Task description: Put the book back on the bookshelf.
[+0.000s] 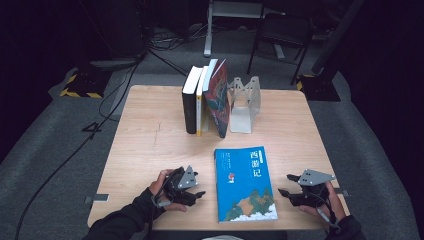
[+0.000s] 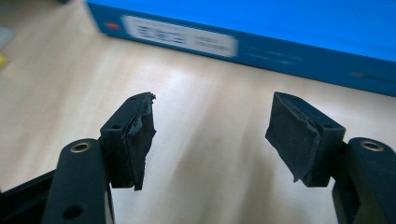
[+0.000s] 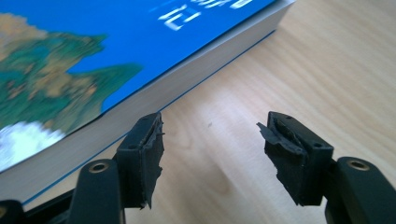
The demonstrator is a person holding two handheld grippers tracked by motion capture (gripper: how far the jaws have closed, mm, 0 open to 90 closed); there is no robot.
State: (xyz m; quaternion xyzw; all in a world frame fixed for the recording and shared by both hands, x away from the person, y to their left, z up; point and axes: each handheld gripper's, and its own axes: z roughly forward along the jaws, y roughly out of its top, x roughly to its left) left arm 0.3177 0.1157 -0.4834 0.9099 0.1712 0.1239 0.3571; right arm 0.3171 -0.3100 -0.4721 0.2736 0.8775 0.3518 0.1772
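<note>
Here the blue book [image 1: 246, 184] lay flat on the worktop [image 1: 150, 145] between the empty, open-jawed left gripper [image 1: 199, 194] and right gripper [image 1: 283, 184], likely needing an edge pinch next.

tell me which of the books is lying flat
The blue book near the front edge, cover up between the two grippers; the other books stand upright beside the metal bookend.

in the left gripper view we see the blue book [image 2: 261, 32] cut off by the top and right edges, its spine label too blurred to read. in the right gripper view its cover runs past the top and left edges, the white characters smeared. from the high view we cannot read the small print on the standing books [image 1: 205, 97].
</note>
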